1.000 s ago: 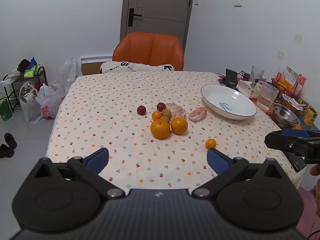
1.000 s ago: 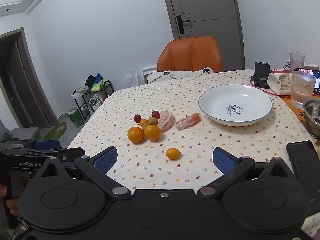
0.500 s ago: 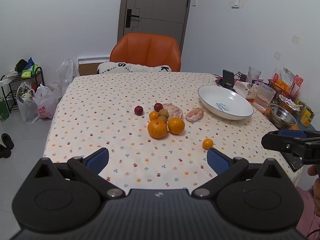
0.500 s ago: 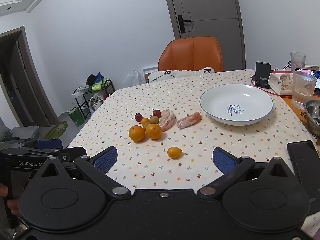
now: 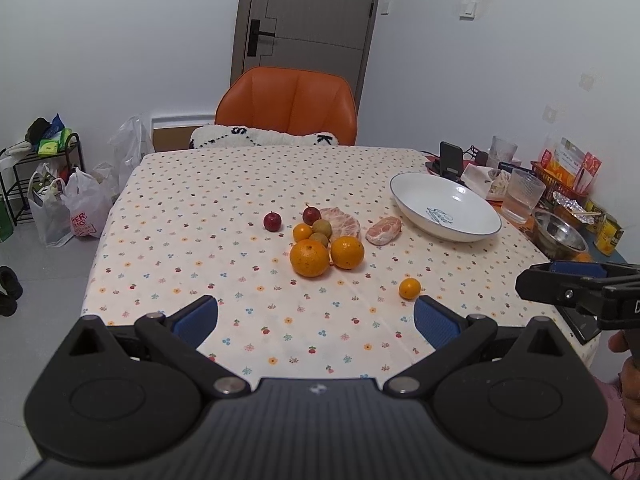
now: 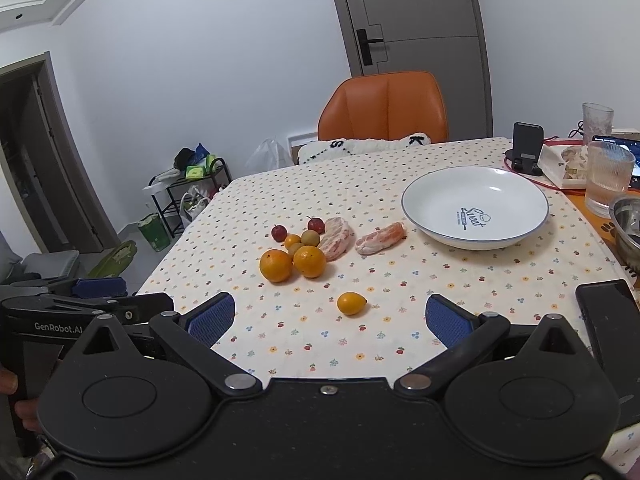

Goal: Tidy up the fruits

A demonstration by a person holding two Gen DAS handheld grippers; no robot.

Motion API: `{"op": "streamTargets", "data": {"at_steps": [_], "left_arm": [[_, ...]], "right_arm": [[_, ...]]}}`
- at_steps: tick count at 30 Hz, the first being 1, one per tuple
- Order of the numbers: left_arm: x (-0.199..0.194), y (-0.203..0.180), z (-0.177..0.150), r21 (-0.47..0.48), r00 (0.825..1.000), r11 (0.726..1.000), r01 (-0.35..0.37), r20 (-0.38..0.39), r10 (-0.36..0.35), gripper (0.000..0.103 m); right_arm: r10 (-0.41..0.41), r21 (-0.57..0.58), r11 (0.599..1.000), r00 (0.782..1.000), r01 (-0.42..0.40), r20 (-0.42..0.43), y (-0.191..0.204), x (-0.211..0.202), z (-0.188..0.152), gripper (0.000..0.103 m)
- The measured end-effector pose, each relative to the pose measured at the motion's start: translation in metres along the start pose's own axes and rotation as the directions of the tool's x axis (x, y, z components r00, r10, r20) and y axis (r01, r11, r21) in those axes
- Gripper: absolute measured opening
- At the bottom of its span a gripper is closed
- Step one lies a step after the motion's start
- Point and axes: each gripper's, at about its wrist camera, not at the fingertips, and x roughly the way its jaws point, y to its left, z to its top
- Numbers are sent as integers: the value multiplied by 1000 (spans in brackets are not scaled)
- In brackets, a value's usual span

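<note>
A cluster of fruit lies mid-table: two big oranges (image 5: 309, 257) (image 6: 309, 261), small red fruits (image 5: 272, 221), little green-brown ones and two peeled pinkish citrus pieces (image 5: 383, 230) (image 6: 379, 239). One small orange fruit (image 5: 409, 288) (image 6: 351, 303) lies apart, nearest the front edge. An empty white bowl (image 5: 445, 206) (image 6: 474, 207) stands to the right. My left gripper (image 5: 316, 319) is open above the front edge, holding nothing. My right gripper (image 6: 327, 318) is open too, just short of the small orange fruit.
An orange chair (image 5: 286, 106) stands at the table's far side. At the right edge are a ribbed glass (image 6: 608, 178), a steel bowl (image 5: 559, 234), a phone on a stand (image 6: 527, 145), cans and snack packs. A dark phone (image 6: 608, 320) lies at the front right.
Both grippers drew slightly nearer the table, so the fruit sits a bit lower and larger in view. Nothing on the table moved; both stay open.
</note>
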Motion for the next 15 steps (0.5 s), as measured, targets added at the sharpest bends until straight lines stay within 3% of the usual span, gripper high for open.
{"op": "streamTargets", "data": {"at_steps": [15], "left_arm": [[0, -1, -4, 8, 1000, 1000, 5, -4, -5, 103]], "right_arm": [[-1, 6, 1000, 1000, 1, 4, -1, -2, 0, 103]]}}
